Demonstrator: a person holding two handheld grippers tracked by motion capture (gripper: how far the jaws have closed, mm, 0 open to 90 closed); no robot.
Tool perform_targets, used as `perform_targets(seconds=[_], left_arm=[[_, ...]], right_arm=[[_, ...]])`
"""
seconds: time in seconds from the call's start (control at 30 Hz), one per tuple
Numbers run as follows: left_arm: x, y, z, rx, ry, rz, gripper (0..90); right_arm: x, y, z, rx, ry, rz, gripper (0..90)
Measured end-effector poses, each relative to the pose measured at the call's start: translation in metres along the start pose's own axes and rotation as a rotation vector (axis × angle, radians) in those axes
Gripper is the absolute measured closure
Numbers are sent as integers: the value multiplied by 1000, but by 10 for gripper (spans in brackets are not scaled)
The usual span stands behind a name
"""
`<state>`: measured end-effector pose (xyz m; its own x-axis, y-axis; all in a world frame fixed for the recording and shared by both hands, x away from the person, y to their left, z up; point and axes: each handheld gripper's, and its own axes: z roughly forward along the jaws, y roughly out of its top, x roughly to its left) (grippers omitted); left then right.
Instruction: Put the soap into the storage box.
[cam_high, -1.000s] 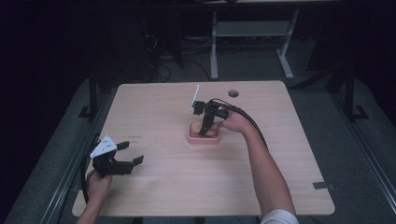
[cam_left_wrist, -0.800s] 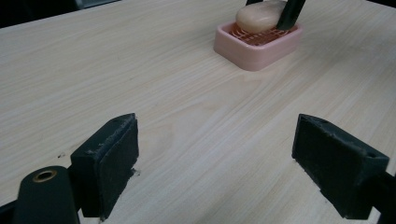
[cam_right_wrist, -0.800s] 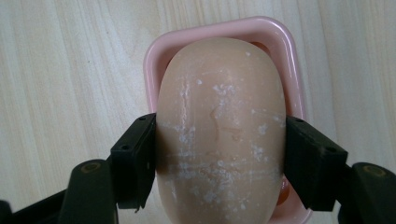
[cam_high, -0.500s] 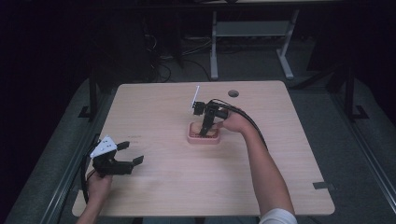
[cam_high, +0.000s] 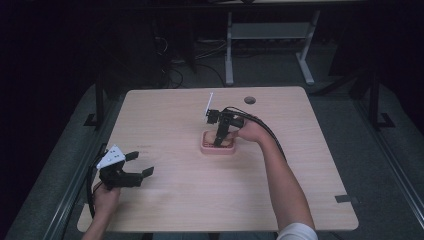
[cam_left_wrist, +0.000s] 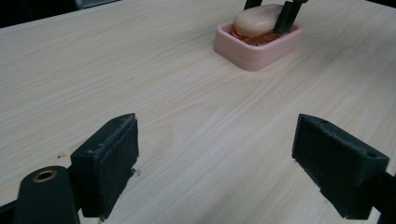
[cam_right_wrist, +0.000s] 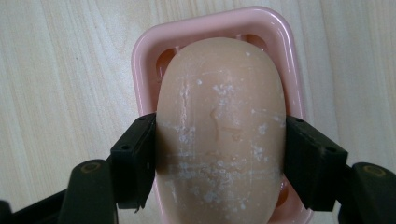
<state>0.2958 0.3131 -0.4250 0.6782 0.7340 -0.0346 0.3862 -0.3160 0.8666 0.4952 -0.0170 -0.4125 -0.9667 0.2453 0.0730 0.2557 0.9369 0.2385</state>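
— Both grippers, what are they doing?
— I'm clamping the right gripper (cam_right_wrist: 219, 154) on the soap (cam_right_wrist: 220, 135) in the dish (cam_right_wrist: 140, 60) mid-table; I'm holding the left gripper (cam_left_wrist: 215, 163) gaping wide, gripping nothing.

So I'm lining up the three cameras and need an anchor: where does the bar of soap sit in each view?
High view: the bar of soap lies mid-table, mostly hidden under the right gripper.
Left gripper view: top edge, right of centre, far beyond the open jaws.
Right gripper view: centre of the picture, clamped between the two black pads.
Shared landmark: the pink soap dish under it.
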Motion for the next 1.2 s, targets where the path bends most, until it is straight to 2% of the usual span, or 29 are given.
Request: perform_targets(seconds=[0.9,1.2], left_arm=[[0,0,0,4,0,6,143],[0,0,0,4,1,6,143]], right_arm=[[-1,-1,2,7,-4,-2,318],[-3,-3,2,7,-4,12,317]])
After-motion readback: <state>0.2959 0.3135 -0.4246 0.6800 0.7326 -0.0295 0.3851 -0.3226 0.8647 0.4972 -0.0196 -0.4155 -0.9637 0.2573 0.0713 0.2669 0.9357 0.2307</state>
